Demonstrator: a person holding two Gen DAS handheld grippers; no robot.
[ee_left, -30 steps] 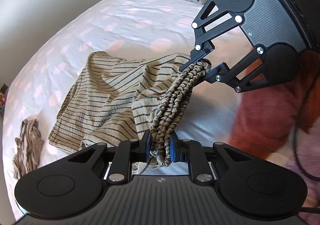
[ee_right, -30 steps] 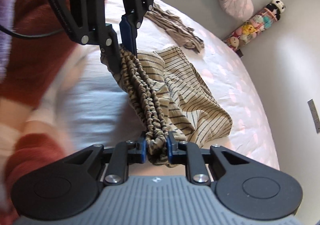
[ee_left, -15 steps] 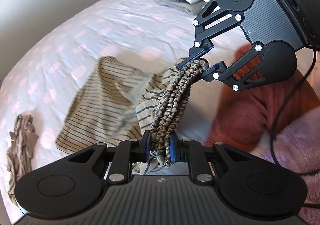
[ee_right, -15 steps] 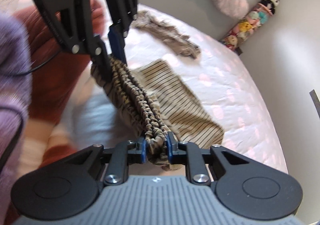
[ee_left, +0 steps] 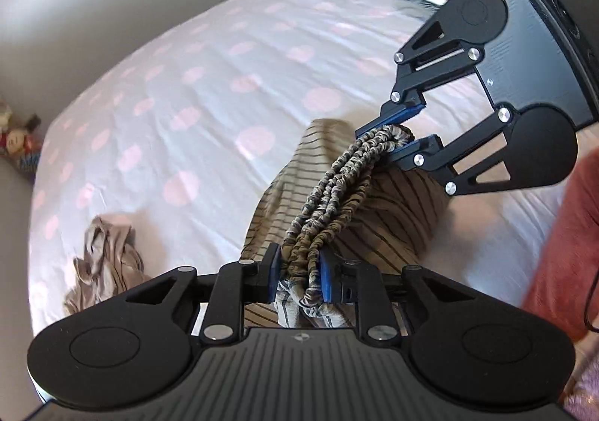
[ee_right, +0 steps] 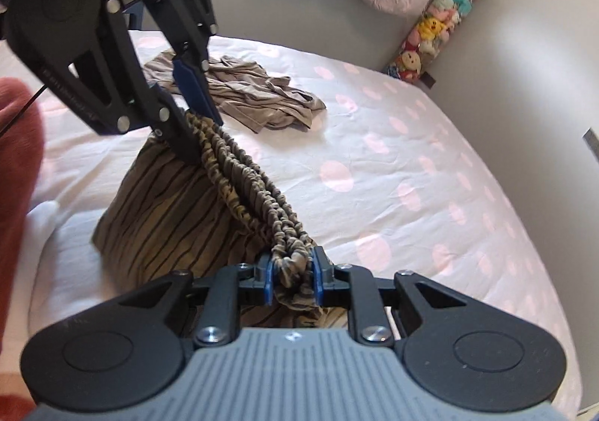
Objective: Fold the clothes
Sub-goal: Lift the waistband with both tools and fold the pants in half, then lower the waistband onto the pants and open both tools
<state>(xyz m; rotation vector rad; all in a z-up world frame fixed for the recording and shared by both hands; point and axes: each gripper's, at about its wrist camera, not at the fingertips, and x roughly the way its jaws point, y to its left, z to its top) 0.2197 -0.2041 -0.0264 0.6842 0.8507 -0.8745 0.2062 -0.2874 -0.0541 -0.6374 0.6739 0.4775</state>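
From the left wrist, our left gripper (ee_left: 299, 273) clamps the gathered elastic waistband (ee_left: 337, 192) of the striped shorts (ee_left: 397, 222), hanging over the polka-dot bed (ee_left: 209, 84); our right gripper (ee_left: 397, 133) pinches the far end. From the right wrist, both grips look the same, with a crumpled beige garment (ee_right: 254, 91) behind.

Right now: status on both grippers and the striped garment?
Left gripper and right gripper both shut on the elastic waistband. Striped garment hangs between them, lower part on the bed. Crumpled taupe garment lies apart, not obstructing.
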